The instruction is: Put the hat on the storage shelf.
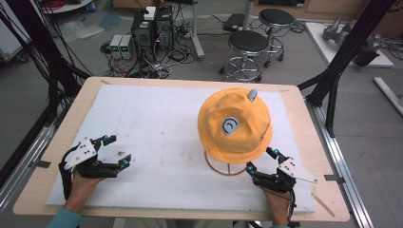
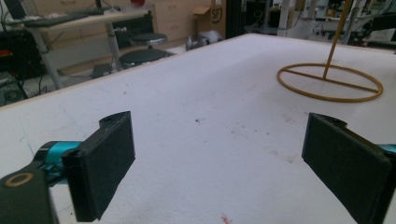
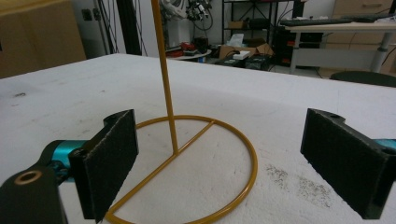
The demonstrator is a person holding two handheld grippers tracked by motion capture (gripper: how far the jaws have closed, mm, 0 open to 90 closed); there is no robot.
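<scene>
yellow hat on its stand, both my tongs apart beside it

the yellow hat (image 1: 235,124) sits right of centre in the high view, perched on a thin gold wire stand (image 1: 228,168) whose ring base rests flat on the white mat (image 1: 157,123) just below the hat's brim. the hat carries a round grey emblem (image 1: 230,126) on its crown and a small grey tab (image 1: 252,94) near the top edge. in my right tongs view the stand's upright pole (image 3: 164,74) rises through the middle of the frame from a crossbar inside the ring (image 3: 219,182), which lies on the mat close in front of my pads.

my right tongs (image 1: 262,159) sit at the lower right of the high view, just beside the ring base and under the hat's brim, jaws spread wide and clamped on nothing; the grey plate on top points toward the right edge. my right hand (image 1: 277,204) comes up from the bottom edge.

my left tongs (image 1: 116,151) rest at the lower left, well apart from the hat, jaws also spread with bare mat between them. in my left tongs view the ring (image 2: 329,81) shows at the upper right, far off.

the mat covers a pale wooden surface (image 1: 57,142). beyond it, at the top of the frame, stand two black stools (image 1: 248,45) and computer towers (image 1: 152,28) amid cables on the floor.
</scene>
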